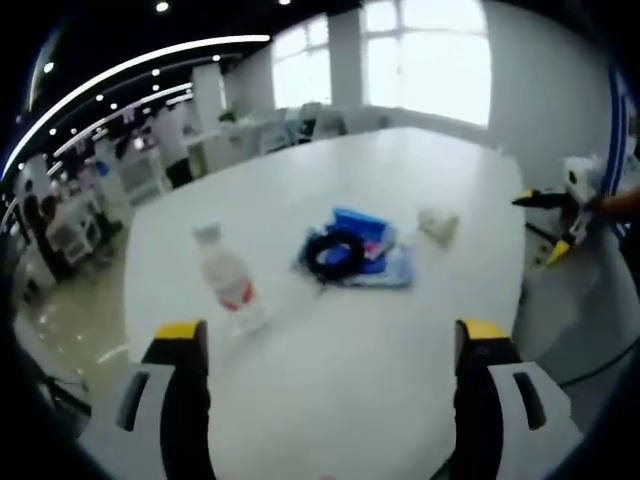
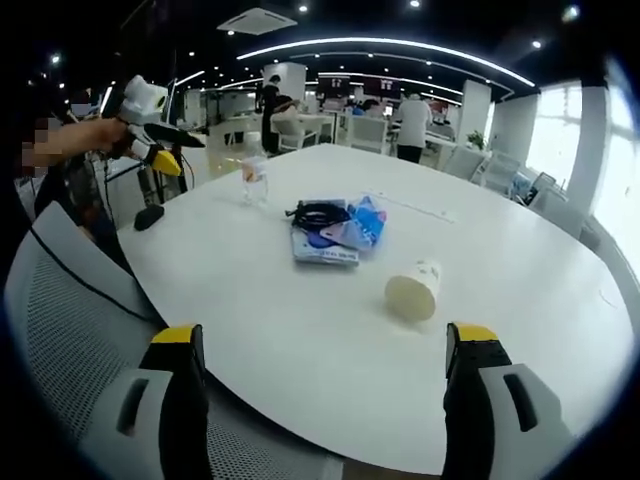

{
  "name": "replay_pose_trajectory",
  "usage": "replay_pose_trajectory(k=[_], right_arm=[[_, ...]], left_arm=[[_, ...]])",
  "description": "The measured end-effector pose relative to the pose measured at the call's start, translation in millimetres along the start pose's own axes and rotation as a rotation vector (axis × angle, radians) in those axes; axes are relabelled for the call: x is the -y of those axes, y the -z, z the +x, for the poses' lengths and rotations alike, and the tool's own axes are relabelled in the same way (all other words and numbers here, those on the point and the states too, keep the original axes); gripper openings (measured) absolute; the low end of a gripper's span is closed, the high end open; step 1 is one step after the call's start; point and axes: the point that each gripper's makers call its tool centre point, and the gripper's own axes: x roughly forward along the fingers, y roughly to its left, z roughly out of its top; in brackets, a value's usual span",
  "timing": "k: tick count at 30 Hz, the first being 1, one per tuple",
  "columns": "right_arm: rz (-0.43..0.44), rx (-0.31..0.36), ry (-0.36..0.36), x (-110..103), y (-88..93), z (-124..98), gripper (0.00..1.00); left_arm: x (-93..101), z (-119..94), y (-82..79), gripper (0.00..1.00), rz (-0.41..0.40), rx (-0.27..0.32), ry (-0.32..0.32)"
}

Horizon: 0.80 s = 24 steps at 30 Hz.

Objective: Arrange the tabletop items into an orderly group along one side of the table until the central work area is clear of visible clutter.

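Hovering off opposite edges of the white table (image 2: 300, 330), both tools are sitting with jaws spread wide and nothing between them: the left gripper (image 1: 325, 335) at the bottom of its own view, the right gripper (image 2: 322, 340) likewise.

The clutter is lying mid-table. In the left gripper view a water bottle (image 1: 229, 277) is standing left of centre, a black cable coil (image 1: 335, 253) is resting on a blue packet pile (image 1: 368, 252) at centre, and a paper cup (image 1: 438, 225) is lying on its side right of centre.

Judging the risks: the bottle is looking top-heavy and could topple if nudged; the cup, being on its side, could roll off the edge; the cable is sitting loose, so dragging the packets could be shedding it.
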Motion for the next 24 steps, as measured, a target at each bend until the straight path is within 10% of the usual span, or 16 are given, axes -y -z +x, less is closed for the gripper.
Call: replay_pose_trajectory(k=[24], right_arm=[[-0.017,-0.013,-0.003,-0.6,2.6,-0.5,0.96]], left_arm=[[82.2,-31.4,26.4,0.98,-0.077,0.092,-0.035]])
